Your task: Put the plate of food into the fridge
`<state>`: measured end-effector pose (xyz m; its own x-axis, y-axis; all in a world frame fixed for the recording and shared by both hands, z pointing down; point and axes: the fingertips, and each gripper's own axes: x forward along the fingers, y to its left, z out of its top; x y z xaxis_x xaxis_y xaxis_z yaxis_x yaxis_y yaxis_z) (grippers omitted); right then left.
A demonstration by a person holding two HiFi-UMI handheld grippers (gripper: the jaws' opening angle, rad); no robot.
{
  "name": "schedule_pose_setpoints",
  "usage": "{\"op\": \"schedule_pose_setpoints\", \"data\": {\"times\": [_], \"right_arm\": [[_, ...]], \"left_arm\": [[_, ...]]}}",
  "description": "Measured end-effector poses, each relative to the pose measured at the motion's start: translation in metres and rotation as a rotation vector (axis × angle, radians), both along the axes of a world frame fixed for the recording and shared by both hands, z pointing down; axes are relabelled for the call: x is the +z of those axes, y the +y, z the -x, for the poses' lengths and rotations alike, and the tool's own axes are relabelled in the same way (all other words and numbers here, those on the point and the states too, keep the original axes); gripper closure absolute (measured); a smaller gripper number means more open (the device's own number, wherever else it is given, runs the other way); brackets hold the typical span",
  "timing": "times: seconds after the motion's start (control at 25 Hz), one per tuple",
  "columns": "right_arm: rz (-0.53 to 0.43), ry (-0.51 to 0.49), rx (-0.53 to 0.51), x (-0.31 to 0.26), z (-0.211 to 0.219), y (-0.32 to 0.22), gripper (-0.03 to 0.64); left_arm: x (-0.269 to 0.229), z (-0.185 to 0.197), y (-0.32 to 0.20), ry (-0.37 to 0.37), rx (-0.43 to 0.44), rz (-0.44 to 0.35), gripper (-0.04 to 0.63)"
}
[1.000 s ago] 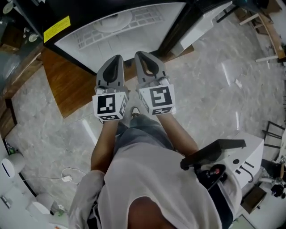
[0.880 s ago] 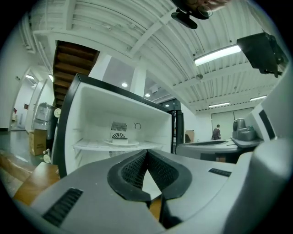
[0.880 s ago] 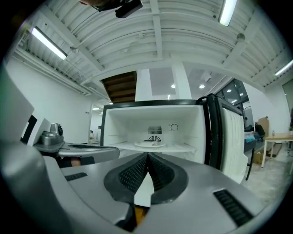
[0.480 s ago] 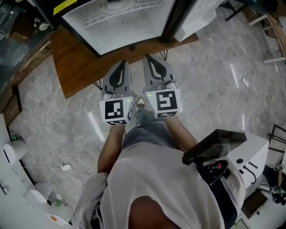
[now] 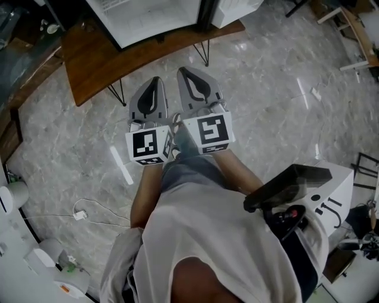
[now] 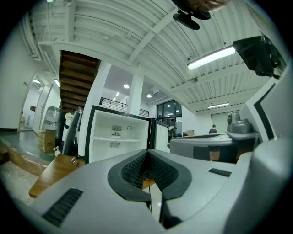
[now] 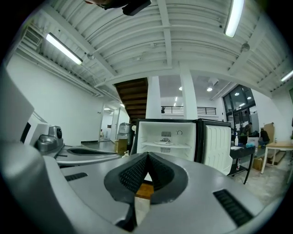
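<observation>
Fridge (image 5: 151, 15) has slid up to the head view's top edge on its tabletop (image 5: 89, 71). The left gripper (image 5: 155, 83) and right gripper (image 5: 186, 72) sit at centre, side by side.

Left gripper view: jaws pressed together, empty. The plate (image 6: 115, 135) rests on the fridge shelf, centre left.

Right gripper view: jaws likewise closed on nothing. The door (image 7: 219, 146) stands open, so it likely wants shutting with a gentle push.

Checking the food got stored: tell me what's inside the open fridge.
A pale plate sits on the shelf of the black-framed white fridge. Its contents are too small to identify; the lower compartment is hidden behind the grey right tool.
</observation>
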<state>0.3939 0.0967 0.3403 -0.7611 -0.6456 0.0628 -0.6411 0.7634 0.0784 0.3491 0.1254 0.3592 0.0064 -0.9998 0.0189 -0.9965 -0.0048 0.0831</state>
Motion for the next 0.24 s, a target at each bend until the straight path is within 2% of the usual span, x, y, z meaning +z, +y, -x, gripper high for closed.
{"op": "schedule_pose_setpoints", "data": {"times": [0.24], "right_arm": [[0.019,0.017,-0.002,0.016,-0.008,0.011,0.600]], "left_arm": [[0.014,-0.017,0.006,0.000,0.032,0.023,0.578]]}}
